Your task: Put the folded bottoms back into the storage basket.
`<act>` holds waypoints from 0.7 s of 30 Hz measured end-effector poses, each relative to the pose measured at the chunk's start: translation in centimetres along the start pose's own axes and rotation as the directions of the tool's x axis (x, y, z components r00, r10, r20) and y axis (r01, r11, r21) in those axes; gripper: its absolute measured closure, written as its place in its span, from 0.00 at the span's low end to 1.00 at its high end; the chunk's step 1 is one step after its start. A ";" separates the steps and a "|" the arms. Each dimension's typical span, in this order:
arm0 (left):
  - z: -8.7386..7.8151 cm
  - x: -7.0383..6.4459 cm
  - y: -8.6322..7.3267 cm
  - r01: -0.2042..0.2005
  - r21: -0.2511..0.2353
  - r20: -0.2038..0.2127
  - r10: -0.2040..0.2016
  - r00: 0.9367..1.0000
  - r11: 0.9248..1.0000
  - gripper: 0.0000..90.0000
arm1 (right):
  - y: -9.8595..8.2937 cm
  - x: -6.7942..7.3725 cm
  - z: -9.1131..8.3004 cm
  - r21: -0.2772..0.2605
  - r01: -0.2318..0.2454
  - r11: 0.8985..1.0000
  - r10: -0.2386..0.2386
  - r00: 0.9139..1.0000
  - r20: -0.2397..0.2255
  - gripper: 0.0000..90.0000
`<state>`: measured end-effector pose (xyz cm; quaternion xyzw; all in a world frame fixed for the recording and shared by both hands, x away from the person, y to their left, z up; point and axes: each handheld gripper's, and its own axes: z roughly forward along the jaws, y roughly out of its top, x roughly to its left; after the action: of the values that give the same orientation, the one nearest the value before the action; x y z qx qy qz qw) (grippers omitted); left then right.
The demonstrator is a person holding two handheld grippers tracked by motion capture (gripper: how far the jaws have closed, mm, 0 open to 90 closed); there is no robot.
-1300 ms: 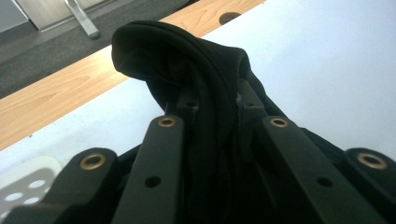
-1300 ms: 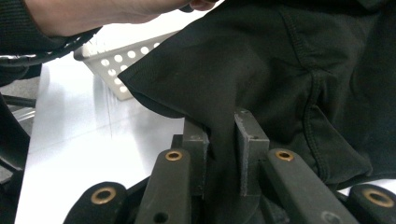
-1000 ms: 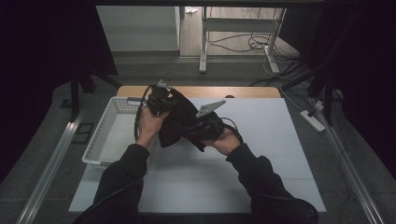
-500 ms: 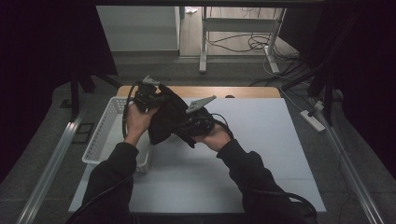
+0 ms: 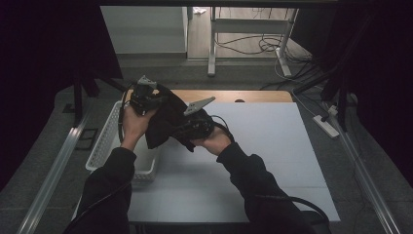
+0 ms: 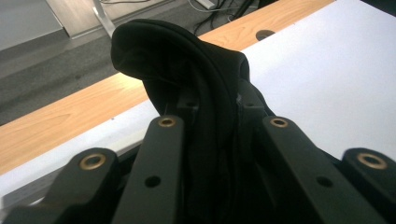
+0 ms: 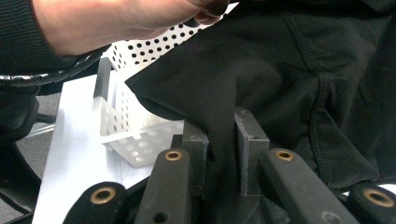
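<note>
My left gripper (image 6: 212, 126) has its jaws clamped on a fold of the black garment (image 6: 187, 70), the cloth bunched between them and rising in a hump above the tips. My right gripper (image 7: 219, 140) is pinched on another edge of the same cloth, a narrow strip of fabric squeezed between its two pads (image 7: 250, 140). From above, I hold the garment (image 5: 168, 119) off the table between both grippers, my left gripper (image 5: 146, 97) higher and farther away, my right gripper (image 5: 195, 127) lower and nearer the middle. The cloth hangs over the near right corner of the white perforated basket (image 5: 104, 146), which sits at the left edge of the white table top (image 5: 272, 146). My left hand (image 7: 130, 18) shows above the basket (image 7: 135, 126). A strip of bare wood (image 6: 60, 116) runs along the table's far edge.
</note>
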<state>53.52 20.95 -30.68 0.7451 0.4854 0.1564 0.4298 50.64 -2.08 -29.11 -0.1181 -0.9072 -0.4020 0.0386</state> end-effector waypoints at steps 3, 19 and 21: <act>-0.5 0.4 0.0 0.007 -0.006 0.001 -0.007 1.000 1.000 0.86 | 0.5 0.0 0.3 -0.002 0.009 1.000 -0.009 1.000 -0.005 0.87; -2.8 2.5 -0.4 0.030 -0.027 -0.026 -0.030 0.999 0.999 0.86 | 2.6 0.5 2.0 -0.006 0.042 0.999 -0.042 0.999 -0.024 0.86; -3.1 2.8 -0.5 0.031 -0.029 -0.031 -0.032 0.999 0.999 0.86 | 3.0 0.6 2.2 -0.004 0.047 0.999 -0.047 0.999 -0.028 0.86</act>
<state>52.56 24.95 -29.74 0.7286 0.5015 0.1682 0.4350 50.83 1.61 -28.35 -0.0912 -0.9084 -0.4060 0.0415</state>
